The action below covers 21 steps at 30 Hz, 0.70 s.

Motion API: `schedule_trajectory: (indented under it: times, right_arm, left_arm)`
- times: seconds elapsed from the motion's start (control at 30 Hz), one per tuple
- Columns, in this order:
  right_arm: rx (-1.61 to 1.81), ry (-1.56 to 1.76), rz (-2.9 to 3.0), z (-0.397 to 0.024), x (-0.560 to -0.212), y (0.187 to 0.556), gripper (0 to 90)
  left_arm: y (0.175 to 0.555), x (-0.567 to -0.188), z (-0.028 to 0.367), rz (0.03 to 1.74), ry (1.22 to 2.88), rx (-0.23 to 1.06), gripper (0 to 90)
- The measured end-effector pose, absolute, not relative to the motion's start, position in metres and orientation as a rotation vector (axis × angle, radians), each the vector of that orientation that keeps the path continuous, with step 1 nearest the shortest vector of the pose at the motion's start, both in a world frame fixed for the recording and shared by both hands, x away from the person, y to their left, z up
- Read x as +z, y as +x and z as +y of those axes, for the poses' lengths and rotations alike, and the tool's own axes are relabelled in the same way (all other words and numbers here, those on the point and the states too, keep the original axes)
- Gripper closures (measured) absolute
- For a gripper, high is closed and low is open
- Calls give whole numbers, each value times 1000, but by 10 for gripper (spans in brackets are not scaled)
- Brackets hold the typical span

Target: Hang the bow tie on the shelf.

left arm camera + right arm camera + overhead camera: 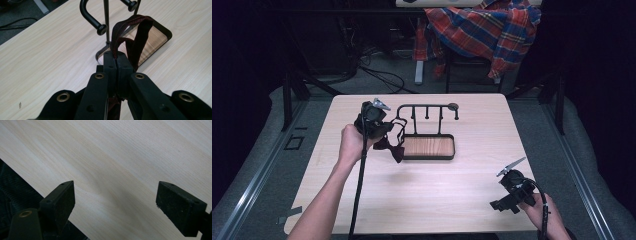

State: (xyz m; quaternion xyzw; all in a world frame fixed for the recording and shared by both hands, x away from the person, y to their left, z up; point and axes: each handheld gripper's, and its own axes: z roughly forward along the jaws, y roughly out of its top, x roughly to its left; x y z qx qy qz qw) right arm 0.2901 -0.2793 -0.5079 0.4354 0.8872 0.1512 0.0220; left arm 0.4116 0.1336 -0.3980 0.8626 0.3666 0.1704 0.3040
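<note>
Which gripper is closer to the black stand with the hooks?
Left. The left gripper is right beside the stand, shut on a dark red strap. The right gripper is far off, near the table's front right corner, open.

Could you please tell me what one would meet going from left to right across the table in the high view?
Left hand-held gripper, shut on the dark red bow tie → black rack with its wooden tray → right hand-held gripper, open, near the table's front right corner.
</note>
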Motion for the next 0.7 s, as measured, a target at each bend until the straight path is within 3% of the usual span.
schedule_trajectory:
  times: [0.7]
  right_arm:
    - [473,1354,2746,-279,-509,290,155]
  left_arm:
    - [432,-382,134,992,2243,431,885]
